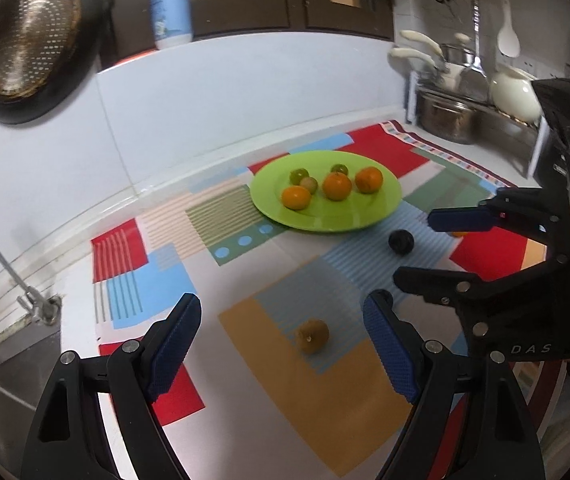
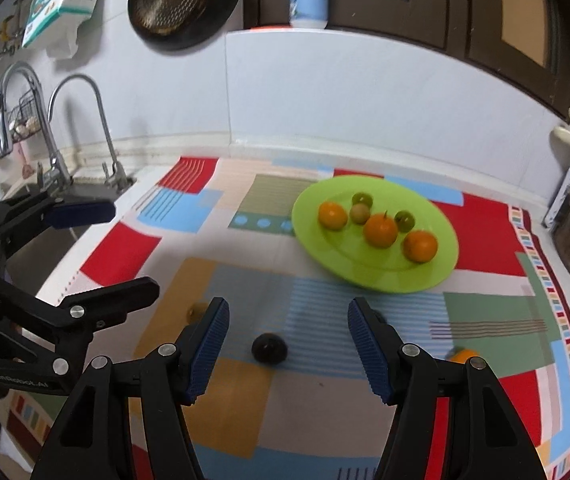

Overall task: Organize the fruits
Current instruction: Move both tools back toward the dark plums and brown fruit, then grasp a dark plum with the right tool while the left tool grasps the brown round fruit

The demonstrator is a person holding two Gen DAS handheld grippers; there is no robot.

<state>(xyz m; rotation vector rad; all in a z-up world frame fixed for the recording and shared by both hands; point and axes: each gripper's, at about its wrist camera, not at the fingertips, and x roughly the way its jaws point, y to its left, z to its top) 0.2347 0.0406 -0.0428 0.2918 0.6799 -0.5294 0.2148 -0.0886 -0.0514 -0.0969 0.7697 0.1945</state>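
I had both tools spread wide and empty. My left tool [image 1: 281,344] hung just above a brown fruit [image 1: 312,336], which lay straight ahead between its fingers, near the bench's front edge. My right tool [image 2: 288,344] framed a dark fruit [image 2: 269,349] the same way. The green plate [image 1: 385,208], holding six fruits, sat toward the back wall. Each tool looked nearest its own fruit, I judged.
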